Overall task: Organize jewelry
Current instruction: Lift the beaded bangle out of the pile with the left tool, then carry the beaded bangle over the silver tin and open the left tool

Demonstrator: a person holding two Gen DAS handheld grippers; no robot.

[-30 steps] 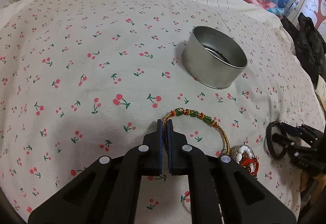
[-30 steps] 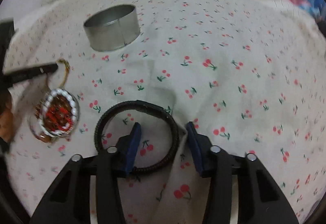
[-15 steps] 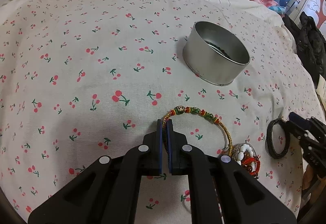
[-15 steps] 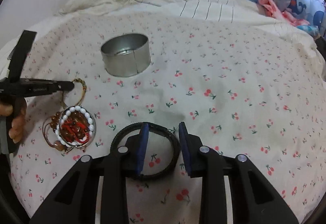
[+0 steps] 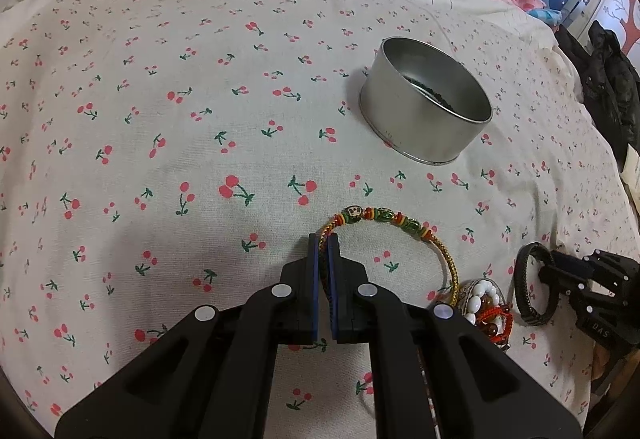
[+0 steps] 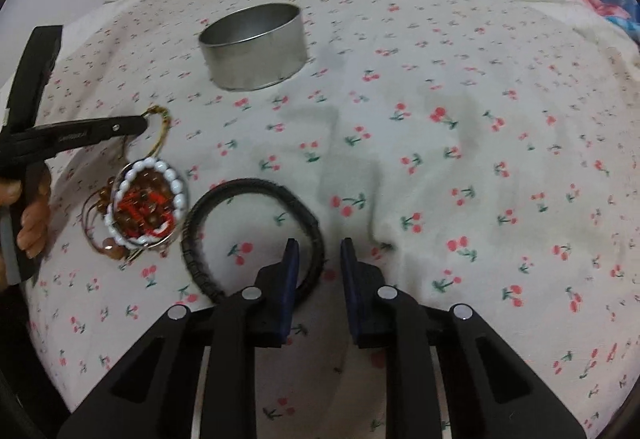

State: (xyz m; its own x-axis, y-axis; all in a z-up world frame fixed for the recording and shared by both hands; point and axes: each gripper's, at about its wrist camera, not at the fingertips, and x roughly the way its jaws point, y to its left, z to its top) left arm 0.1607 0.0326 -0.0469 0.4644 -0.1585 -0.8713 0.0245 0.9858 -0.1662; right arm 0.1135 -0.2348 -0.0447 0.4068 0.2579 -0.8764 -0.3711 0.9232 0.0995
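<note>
Left tongs (image 5: 324, 245) pinch the gold beaded bracelet (image 5: 400, 223), which I see arcing over the cherry-print bed sheet (image 5: 160, 139) toward the white bead cluster (image 5: 480, 303). Right tongs (image 6: 318, 251) stand spread, straddling the black braided bracelet's (image 6: 224, 199) rim. Beyond both sits the metal tin (image 5: 428, 107).

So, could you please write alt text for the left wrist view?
The left gripper is shut on a gold beaded bracelet lying on a cherry-print sheet. A metal tin sits beyond, with a bead pile and black band at right.
</note>
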